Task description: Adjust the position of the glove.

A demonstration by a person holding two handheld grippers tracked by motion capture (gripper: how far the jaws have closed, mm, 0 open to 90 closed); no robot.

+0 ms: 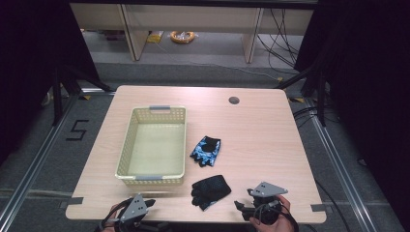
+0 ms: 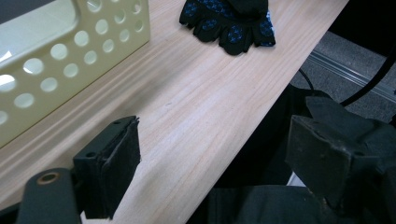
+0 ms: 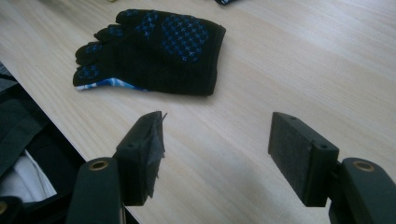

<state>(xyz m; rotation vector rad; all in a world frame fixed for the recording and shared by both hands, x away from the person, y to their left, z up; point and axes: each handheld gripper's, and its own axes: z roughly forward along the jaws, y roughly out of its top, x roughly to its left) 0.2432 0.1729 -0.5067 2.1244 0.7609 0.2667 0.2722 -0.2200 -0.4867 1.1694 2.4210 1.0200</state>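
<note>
Bench [image 1: 261,130] of pale wood carries two gloves and a cream perforated basket [image 1: 126,145]. The black glove [image 1: 211,190] lies flat near the front edge, between the two claws. The right claw [image 1: 240,205] sits at the front edge, at about 4 o'clock from that glove, held in a hand [image 1: 270,215] that comes in from the bottom of the high view. Its jaws stand apart with only bare wood between them, so it is released and grips nothing. In the right gripper view the black glove [image 3: 154,51] lies ahead of the right claw [image 3: 215,154] at about 11 o'clock, near but not touching, its palm side with blue dotted patches turned up and its short fingers pointing toward 9 o'clock; a strip of blue and white fabric shows under its near edge.

The left claw [image 1: 151,203] rests at the front edge, at about 8 o'clock from the black glove and just in front of the basket's near wall. Its jaws are also spread wide and empty. In the left gripper view the black glove [image 2: 229,21] lies well ahead of the left claw [image 2: 215,163] at about 12 o'clock, with the basket [image 2: 70,60] at about 10 o'clock.

The second glove, blue and black [image 1: 206,151], lies just beside the basket's right wall, at about 12 o'clock from the black glove and apart from it.
</note>
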